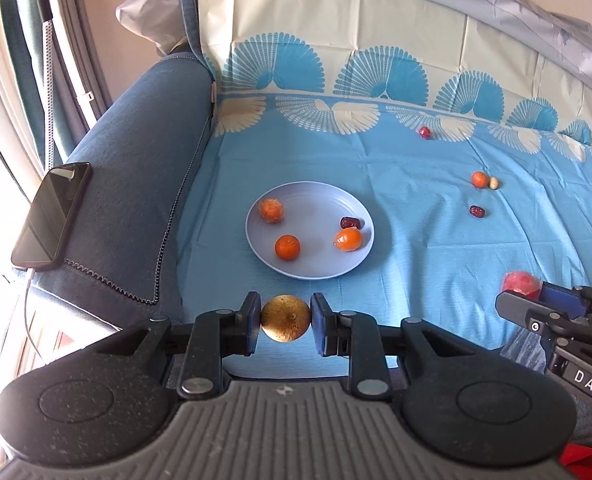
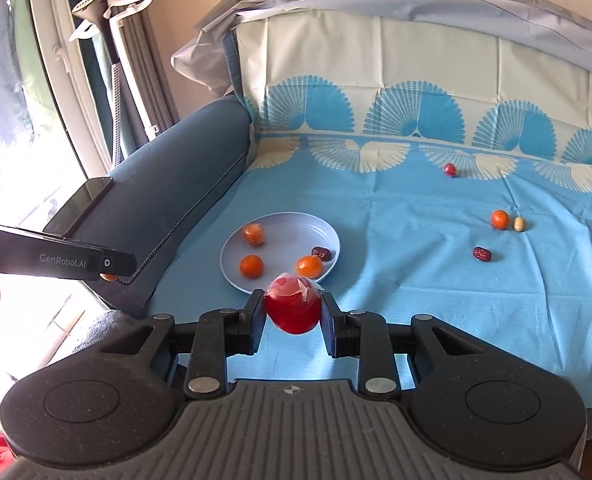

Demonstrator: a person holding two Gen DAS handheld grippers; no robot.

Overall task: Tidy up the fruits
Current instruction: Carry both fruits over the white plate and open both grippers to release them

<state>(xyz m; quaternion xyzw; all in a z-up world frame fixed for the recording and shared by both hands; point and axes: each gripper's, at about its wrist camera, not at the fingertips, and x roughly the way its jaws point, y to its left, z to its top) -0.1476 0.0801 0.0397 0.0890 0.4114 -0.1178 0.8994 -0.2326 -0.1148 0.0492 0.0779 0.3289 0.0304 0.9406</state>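
Note:
A pale blue plate (image 1: 316, 270) (image 2: 235, 280) lies on the blue cloth and carries three oranges (image 1: 287, 247) (image 2: 251, 266) and a dark red date (image 1: 350, 223) (image 2: 321, 253). My left gripper (image 1: 285, 319) is shut on a brownish-yellow round fruit (image 1: 285, 319), just in front of the plate's near rim. My right gripper (image 2: 293, 309) is shut on a red fruit in clear wrap (image 2: 293, 308), over the plate's near right edge; the same red fruit (image 1: 520, 284) shows at the right of the left wrist view. Loose on the cloth: an orange (image 1: 479, 179) (image 2: 499, 219), a pale nut (image 1: 494, 183) (image 2: 518, 223), two dates (image 1: 476, 211) (image 2: 482, 254).
A dark phone (image 1: 49, 216) rests on the blue sofa arm (image 1: 135, 184) left of the plate. A small red fruit (image 1: 424, 132) (image 2: 450, 169) lies far back near the cloth's patterned border. A window and a garment steamer (image 2: 115, 60) stand beyond the arm.

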